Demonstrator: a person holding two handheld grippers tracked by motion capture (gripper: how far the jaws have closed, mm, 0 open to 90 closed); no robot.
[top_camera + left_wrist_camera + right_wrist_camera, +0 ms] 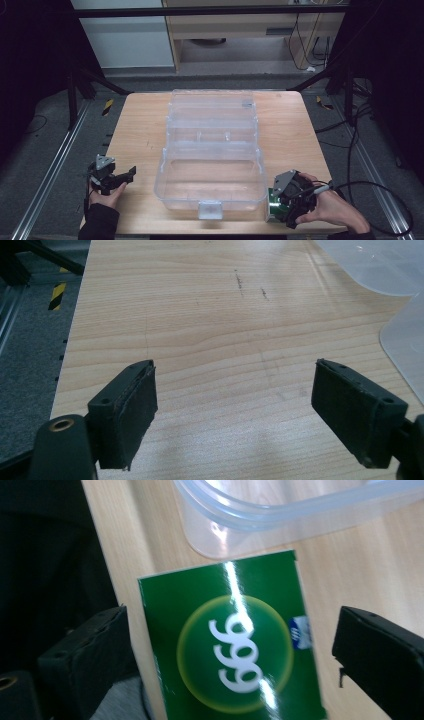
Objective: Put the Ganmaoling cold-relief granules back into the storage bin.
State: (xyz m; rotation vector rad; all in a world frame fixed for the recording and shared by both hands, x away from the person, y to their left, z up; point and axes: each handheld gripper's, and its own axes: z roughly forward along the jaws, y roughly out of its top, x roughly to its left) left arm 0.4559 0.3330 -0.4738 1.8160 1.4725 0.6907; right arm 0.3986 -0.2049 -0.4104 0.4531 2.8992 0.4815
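High view: an open clear case (210,165) sits mid-table (135,130), nothing visible in its tray, while the right gripper (287,202) hangs over a green box (274,205) at the table's near right corner, just beside the case's corner. In the right gripper view its jaws stand wide on either side of the box (235,645), neither pad touching, so the grasp is not yet made and the packing looks barely begun. The left gripper (117,177) waits spread and empty over bare wood. The table edge lies close beside the box; room opens toward the case.
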